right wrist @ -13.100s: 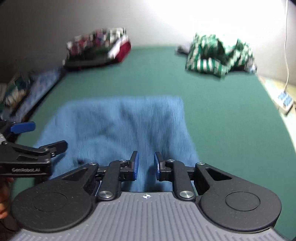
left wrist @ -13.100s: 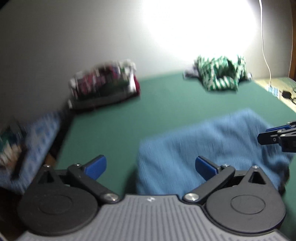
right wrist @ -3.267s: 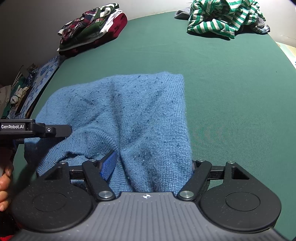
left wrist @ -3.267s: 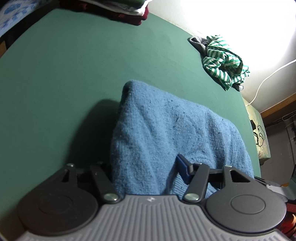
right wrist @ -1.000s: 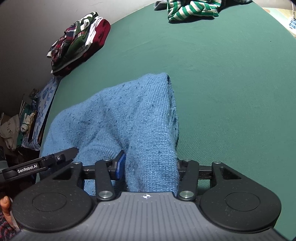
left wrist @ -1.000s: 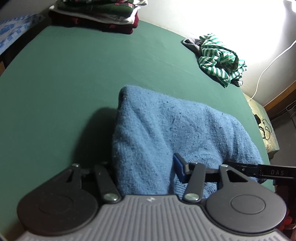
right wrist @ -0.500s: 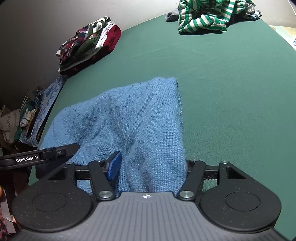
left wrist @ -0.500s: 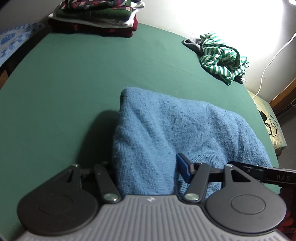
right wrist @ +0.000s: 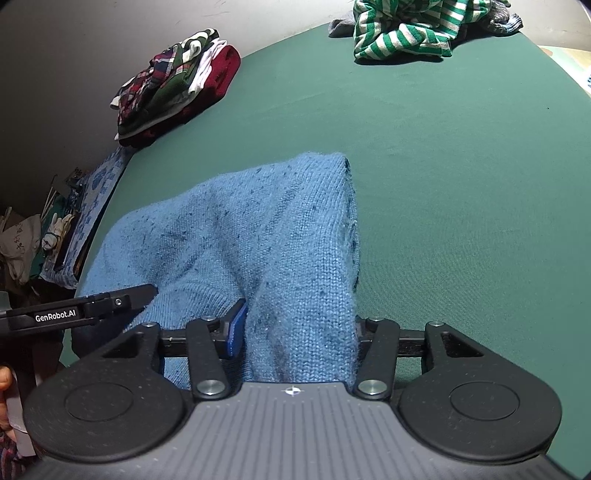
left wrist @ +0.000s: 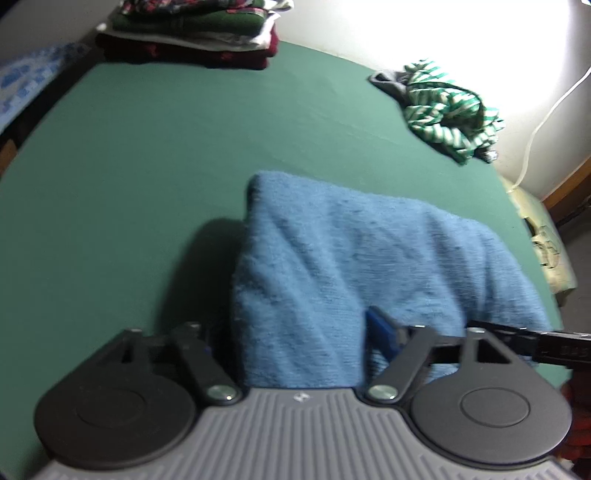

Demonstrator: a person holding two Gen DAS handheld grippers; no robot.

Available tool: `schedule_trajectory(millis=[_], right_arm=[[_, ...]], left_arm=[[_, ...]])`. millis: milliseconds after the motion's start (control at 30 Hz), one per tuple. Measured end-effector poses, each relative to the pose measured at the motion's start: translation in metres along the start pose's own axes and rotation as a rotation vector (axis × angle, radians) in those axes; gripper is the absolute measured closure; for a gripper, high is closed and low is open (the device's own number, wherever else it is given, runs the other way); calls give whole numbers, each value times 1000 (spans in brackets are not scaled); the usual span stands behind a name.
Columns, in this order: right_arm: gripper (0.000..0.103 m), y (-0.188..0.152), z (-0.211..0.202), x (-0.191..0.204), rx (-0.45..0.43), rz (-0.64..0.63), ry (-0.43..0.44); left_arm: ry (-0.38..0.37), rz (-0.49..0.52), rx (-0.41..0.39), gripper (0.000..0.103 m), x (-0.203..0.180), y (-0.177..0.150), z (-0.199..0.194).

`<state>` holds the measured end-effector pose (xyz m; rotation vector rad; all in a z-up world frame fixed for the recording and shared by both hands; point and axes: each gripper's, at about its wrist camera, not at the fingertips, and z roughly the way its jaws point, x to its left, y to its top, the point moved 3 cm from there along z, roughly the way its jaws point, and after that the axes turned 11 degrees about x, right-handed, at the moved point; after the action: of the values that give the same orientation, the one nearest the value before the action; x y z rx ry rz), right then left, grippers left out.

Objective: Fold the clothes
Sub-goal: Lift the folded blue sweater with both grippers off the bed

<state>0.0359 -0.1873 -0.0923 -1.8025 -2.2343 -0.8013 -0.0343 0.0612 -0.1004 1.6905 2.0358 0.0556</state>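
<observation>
Near edge, centre: a sweater (right wrist: 280, 236) lies on the table (right wrist: 461, 192), bunched up toward both grippers.
Left gripper (left wrist: 295, 332): at the sweater's left near corner, cloth between its fingers.
Right gripper (right wrist: 295, 332): at the right near corner, cloth between its closing fingers.
Far left corner: a stack of folded clothes (right wrist: 173, 85).
Far right: a crumpled shirt (right wrist: 402, 29), well apart from the sweater.
</observation>
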Motion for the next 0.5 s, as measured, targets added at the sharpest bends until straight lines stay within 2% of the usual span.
schedule_trajectory(millis=[233,500], right_arm=[[44,-1,0,3,-2,-2,10],[46,-2,0,4,-14,6,0]], left_arm=[[-18,2,-10,46,-2,-1,-2],[-38,-17,-19,51,0,-2,-3]])
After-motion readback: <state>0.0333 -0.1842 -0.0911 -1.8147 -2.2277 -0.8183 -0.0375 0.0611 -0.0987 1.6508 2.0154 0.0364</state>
